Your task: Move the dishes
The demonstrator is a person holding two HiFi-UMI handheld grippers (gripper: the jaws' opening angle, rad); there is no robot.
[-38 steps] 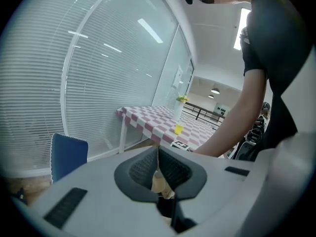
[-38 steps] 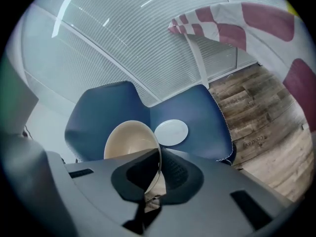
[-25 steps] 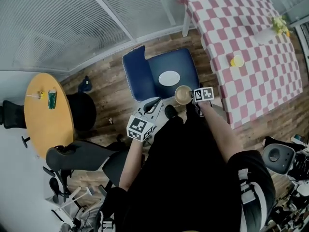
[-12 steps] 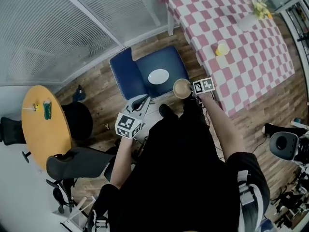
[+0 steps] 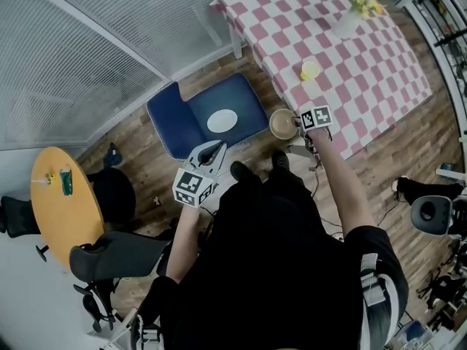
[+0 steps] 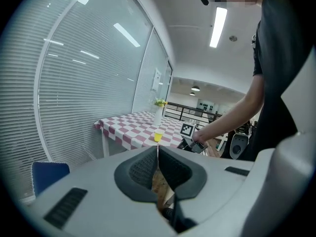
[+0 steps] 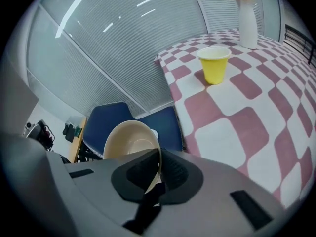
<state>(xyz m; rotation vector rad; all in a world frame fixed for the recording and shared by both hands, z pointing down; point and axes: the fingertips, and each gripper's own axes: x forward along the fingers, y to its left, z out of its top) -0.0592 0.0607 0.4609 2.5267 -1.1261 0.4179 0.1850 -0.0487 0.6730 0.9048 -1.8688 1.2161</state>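
My right gripper is shut on the rim of a beige bowl and holds it in the air beside the near edge of the pink checkered table. In the right gripper view the bowl sits tilted between the pads of the right gripper, above the blue chair. A white plate lies on the blue chair's seat. My left gripper hovers by the chair's front edge; the left gripper has its pads together with nothing between them.
A yellow cup and a white vase with flowers stand on the checkered table. A round yellow table and a black office chair are at the left. Window blinds run behind the blue chair.
My right gripper has carried the bowl away from the blue chair toward the checkered table's edge and a little higher. The left gripper has shifted slightly along the chair's front.
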